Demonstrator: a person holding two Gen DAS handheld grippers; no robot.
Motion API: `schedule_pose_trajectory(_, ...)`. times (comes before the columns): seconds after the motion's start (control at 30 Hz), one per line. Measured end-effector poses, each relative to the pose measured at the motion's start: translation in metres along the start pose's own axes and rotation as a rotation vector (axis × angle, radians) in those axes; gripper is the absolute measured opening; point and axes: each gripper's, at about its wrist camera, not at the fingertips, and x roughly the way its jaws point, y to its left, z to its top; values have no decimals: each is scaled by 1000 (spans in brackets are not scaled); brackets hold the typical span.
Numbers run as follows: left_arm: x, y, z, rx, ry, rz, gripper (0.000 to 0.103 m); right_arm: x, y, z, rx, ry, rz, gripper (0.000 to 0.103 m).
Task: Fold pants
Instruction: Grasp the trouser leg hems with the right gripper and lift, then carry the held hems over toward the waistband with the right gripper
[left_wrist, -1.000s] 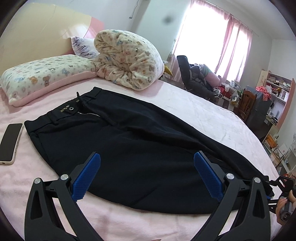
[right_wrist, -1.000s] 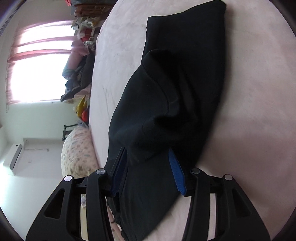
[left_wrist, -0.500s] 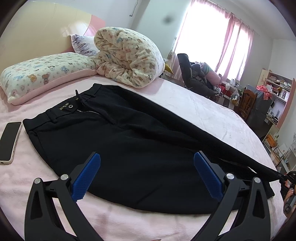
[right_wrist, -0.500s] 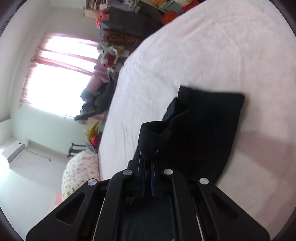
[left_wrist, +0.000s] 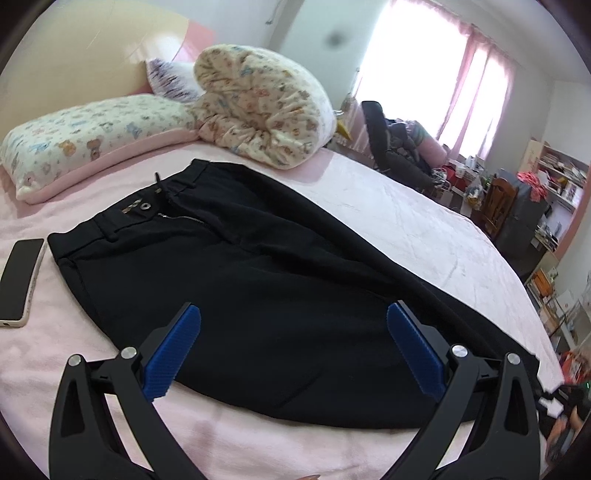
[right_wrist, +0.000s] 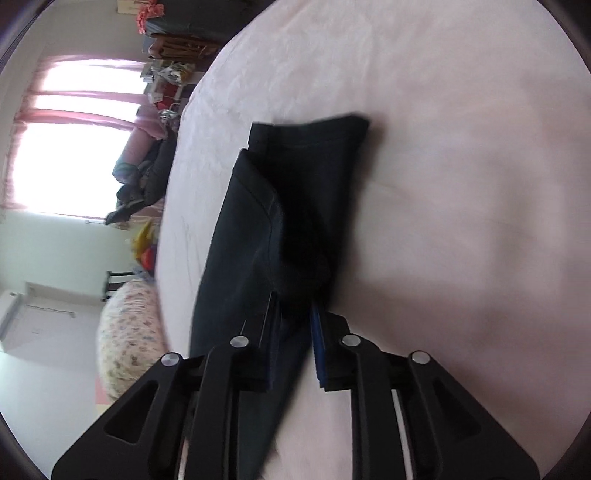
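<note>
Gripping soft black cloth, my right hand-held gripper (right_wrist: 295, 332) is clenched on a bunched bit of the pants (left_wrist: 258, 295) near the leg end, while my left hand-held gripper (left_wrist: 295, 350) hangs released, blue pads spread wide just above the thigh area. I judge this fabric light, limp and a touch slippery, so it will sag and slide unless I pinch through both layers at a hem or the waistband (left_wrist: 122, 225). The pants lie flat on the pink bed (left_wrist: 406, 221), waist toward ten o'clock, legs running to four o'clock, one leg laid over the other. Plain black, smooth, zip open with metal fastenings showing. A phone (left_wrist: 18, 280) sits at nine o'clock, just beside the waist.
</note>
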Motion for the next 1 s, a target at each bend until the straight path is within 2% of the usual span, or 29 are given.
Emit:
schedule_pose_trajectory(0.07,-4,10,14,-33,-14,28,101,-13,26,-16,-84,-30,2,18)
schedule_pose_trajectory(0.13,-8,20,22,-63,-41,47,101,-11,64,-39,-186,2,54,22)
schedule_pose_trajectory(0.2,-12,33,28,-94,-73,63,101,10,102,-66,-257,110,126,48)
schedule_pose_trajectory(0.23,-13,38,29,-106,-75,66,101,30,124,-86,-279,200,181,50)
schedule_pose_trajectory(0.3,-13,54,29,-160,-55,61,101,66,155,-119,-293,324,246,49)
schedule_pose_trajectory(0.33,-12,64,28,-198,-40,37,101,91,173,-142,-284,390,278,49)
schedule_pose_trajectory(0.43,-8,88,29,-279,3,2,101,154,206,-193,-221,539,316,47)
schedule_pose_trajectory(0.53,-7,107,29,-335,14,19,101,202,224,-231,-157,602,311,40)
schedule_pose_trajectory(0.7,-3,125,27,-369,45,58,101,236,241,-263,-106,602,305,39)
schedule_pose_trajectory(0.83,10,134,19,-433,112,-9,101,258,245,-278,-59,595,283,39)
schedule_pose_trajectory(0.9,15,140,13,-509,121,-68,101,268,236,-282,-27,599,258,39)
schedule_pose_trajectory(0.93,16,143,9,-559,124,-81,101,275,233,-283,-4,589,251,38)
schedule_pose_trajectory(1.0,17,145,8,-583,133,-82,101,279,232,-281,18,552,270,36)
